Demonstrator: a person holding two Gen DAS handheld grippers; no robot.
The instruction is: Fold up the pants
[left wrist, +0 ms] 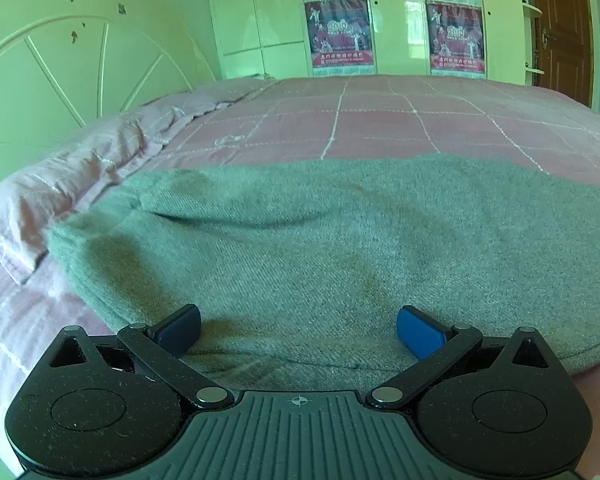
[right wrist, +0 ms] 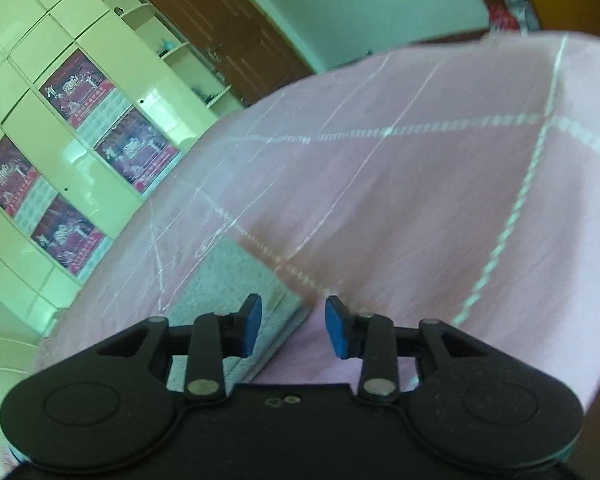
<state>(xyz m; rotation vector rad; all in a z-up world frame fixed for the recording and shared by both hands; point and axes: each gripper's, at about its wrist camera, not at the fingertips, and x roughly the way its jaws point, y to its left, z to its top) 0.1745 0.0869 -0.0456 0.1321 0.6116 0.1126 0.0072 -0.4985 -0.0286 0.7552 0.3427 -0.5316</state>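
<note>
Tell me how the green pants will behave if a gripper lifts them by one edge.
Probably floppy: the pants lie slack on the bed, with a soft crease and rounded folded edges, so they would likely drape and sag. The fuzzy weave suggests the pads would grip well. The folded layers look thick, so one pinch may catch only the top layer.

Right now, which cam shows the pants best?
Left wrist. The green pants fill the middle of that view, lying on the pink bedspread, with the open left gripper just above their near edge. The right wrist view catches only a blurred strip of them beside the open right gripper.
</note>
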